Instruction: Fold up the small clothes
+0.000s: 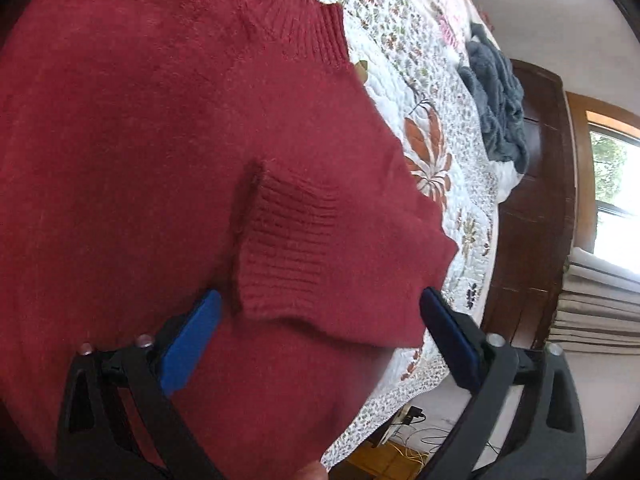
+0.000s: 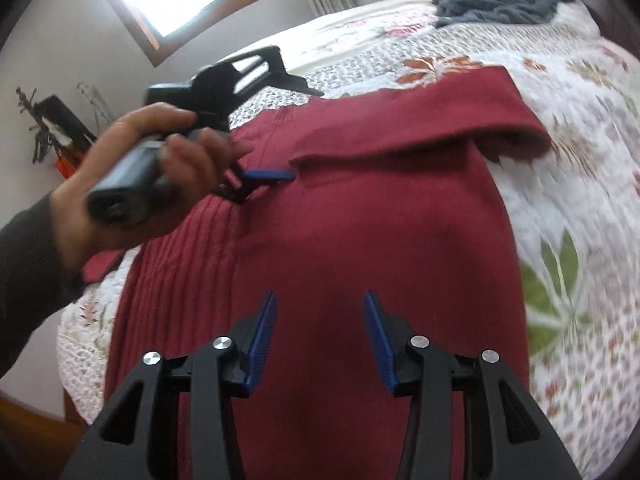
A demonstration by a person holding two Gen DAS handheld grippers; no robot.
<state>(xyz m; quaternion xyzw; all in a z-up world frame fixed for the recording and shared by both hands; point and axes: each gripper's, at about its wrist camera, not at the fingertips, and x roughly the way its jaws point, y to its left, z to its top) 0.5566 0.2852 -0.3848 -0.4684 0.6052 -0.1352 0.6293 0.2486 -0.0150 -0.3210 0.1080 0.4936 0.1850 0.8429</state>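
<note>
Left wrist view: floral quilt [image 1: 444, 136] covers the bed, a grey crumpled garment [image 1: 498, 108] lies far up it by the dark wood headboard [image 1: 536, 216]; window [image 1: 616, 184] and curtain at right, cables on the floor below the bed edge. Red sweater [image 1: 140, 128] fills most of the frame, its sleeve folded across the body w/ ribbed cuff [image 1: 288, 248] lying just ahead of the left gripper [image 1: 320, 312]. Jaws wide apart, straddling the cuff area, holding nothing. Sweater's left part cut off by frame edge. Right wrist view: same red sweater [image 2: 360, 232] flat on the quilt [image 2: 568, 184], folded sleeve across the top; grey garment [image 2: 500, 4] well apart at the far end. Right gripper [image 2: 320, 312] above the sweater body, jaws open, empty. A hand [image 2: 132, 176] holds the left gripper [image 2: 276, 132] over the sleeve end; motion blur, contact w/ fabric unclear.
</note>
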